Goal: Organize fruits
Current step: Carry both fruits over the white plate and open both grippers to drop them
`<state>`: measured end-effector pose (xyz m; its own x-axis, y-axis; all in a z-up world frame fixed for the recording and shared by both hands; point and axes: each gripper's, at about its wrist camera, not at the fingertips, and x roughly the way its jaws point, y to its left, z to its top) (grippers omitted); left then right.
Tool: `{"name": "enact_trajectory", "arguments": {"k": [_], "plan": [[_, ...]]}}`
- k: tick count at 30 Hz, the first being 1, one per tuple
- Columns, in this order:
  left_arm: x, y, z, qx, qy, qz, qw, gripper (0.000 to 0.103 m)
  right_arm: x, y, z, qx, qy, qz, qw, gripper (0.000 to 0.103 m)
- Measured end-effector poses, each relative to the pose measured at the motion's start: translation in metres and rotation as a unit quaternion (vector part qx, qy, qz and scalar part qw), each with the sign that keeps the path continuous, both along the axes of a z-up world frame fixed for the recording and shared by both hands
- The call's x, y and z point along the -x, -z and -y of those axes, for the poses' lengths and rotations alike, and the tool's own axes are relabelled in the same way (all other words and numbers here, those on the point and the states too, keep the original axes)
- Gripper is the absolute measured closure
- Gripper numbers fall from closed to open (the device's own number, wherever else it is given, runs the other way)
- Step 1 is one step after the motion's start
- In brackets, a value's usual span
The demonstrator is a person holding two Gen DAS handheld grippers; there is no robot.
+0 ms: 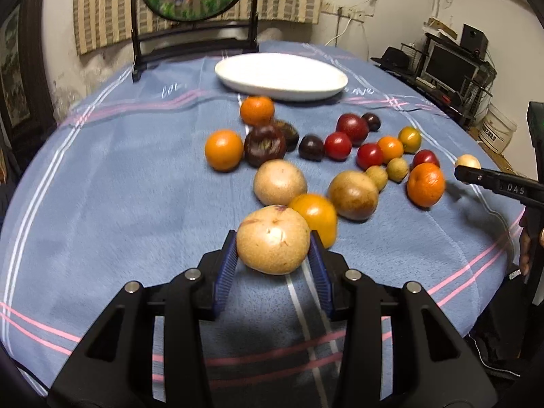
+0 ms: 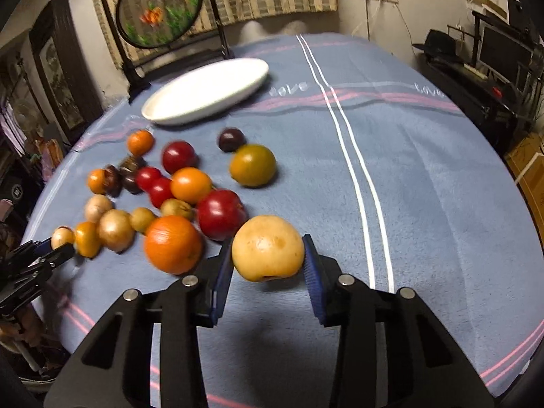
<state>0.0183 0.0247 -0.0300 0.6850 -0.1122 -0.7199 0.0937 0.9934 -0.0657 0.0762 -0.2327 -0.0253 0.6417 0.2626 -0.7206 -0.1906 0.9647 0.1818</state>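
Tan and russet, a pear (image 1: 273,239) sat clamped between the blue pads (image 1: 227,265) of the left claw (image 1: 273,255) in the left wrist view, lifted slightly clear of the blue cloth of the worktop (image 1: 119,187). Beyond it the rest of the fruit lay scattered: oranges, red and dark plums, more tan fruit. A white plate (image 1: 281,75) stood bare at the far side, well apart from the claw. At the right edge the other claw showed side-on, a pale fruit at its tip.

From the right wrist view, the right claw (image 2: 268,265) was closed on a yellow pear (image 2: 268,248), both pads touching its sides, the fruit seemingly just off the cloth, with its shadow below. An orange (image 2: 172,244) lay just beside its left finger, a red plum (image 2: 221,213) behind. The plate (image 2: 204,93) lay far up and to the left, empty.

Judged from this, the step in hand was the pick: each claw had a fruit gripped and none was yet on the plate. The next move would call for carrying both over the pile without knocking it, then lowering each onto the plate, one at a time so the claws did not crowd, before opening, since round fruit rolls.
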Motion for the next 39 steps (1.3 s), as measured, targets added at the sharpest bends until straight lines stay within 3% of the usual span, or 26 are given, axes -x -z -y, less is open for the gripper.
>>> {"name": "enact_trajectory", "arguments": {"k": [6,8,11,14,18,23,27,30,32,33,34,35,39], "plan": [[-0.020,-0.039,-0.002,0.004,0.019,0.033,0.9993,0.061,-0.007,-0.041,-0.022,0.000,-0.050,0.050,0.998,0.063],[-0.039,-0.057,0.003,-0.011,0.027,0.051,0.9983,0.061,-0.018,-0.055,-0.030,0.005,-0.064,0.063,0.996,0.063],[-0.080,-0.080,0.011,-0.047,0.026,0.078,0.9955,0.061,-0.053,-0.078,-0.046,0.017,-0.082,0.081,0.993,0.063],[-0.135,-0.092,0.015,-0.049,0.013,0.080,0.9955,0.061,-0.107,-0.089,-0.067,0.058,-0.084,0.098,0.990,0.063],[-0.214,-0.084,0.017,-0.057,-0.011,0.064,0.9963,0.061,-0.192,-0.076,-0.091,0.080,-0.086,0.075,0.990,0.063],[-0.315,-0.050,0.007,-0.035,-0.024,-0.008,0.9991,0.061,-0.279,-0.043,-0.111,0.089,-0.087,0.024,0.992,0.063],[-0.356,-0.026,0.004,-0.067,-0.031,-0.034,0.9967,0.061,-0.329,-0.015,-0.127,0.132,-0.096,-0.017,0.987,0.063],[-0.370,-0.016,-0.005,-0.046,-0.040,-0.046,0.9971,0.060,-0.352,0.000,-0.129,0.130,-0.097,-0.052,0.985,0.063],[-0.377,-0.010,-0.011,-0.035,-0.050,-0.055,0.9966,0.058,-0.358,0.006,-0.127,0.137,-0.080,-0.072,0.985,0.054],[-0.378,-0.010,-0.013,-0.033,-0.060,-0.057,0.9960,0.042,-0.357,0.004,-0.125,0.140,-0.071,-0.067,0.985,0.050],[-0.376,-0.013,-0.016,-0.030,-0.064,-0.058,0.9958,0.032,-0.353,0.000,-0.124,0.139,-0.069,-0.053,0.987,0.042],[-0.371,-0.018,-0.018,-0.025,-0.068,-0.048,0.9962,0.024,-0.347,-0.006,-0.123,0.135,-0.070,-0.037,0.988,0.041],[-0.345,-0.041,-0.023,-0.023,-0.064,-0.002,0.9977,0.024,-0.320,-0.028,-0.104,0.086,-0.068,-0.018,0.994,0.041]]}}
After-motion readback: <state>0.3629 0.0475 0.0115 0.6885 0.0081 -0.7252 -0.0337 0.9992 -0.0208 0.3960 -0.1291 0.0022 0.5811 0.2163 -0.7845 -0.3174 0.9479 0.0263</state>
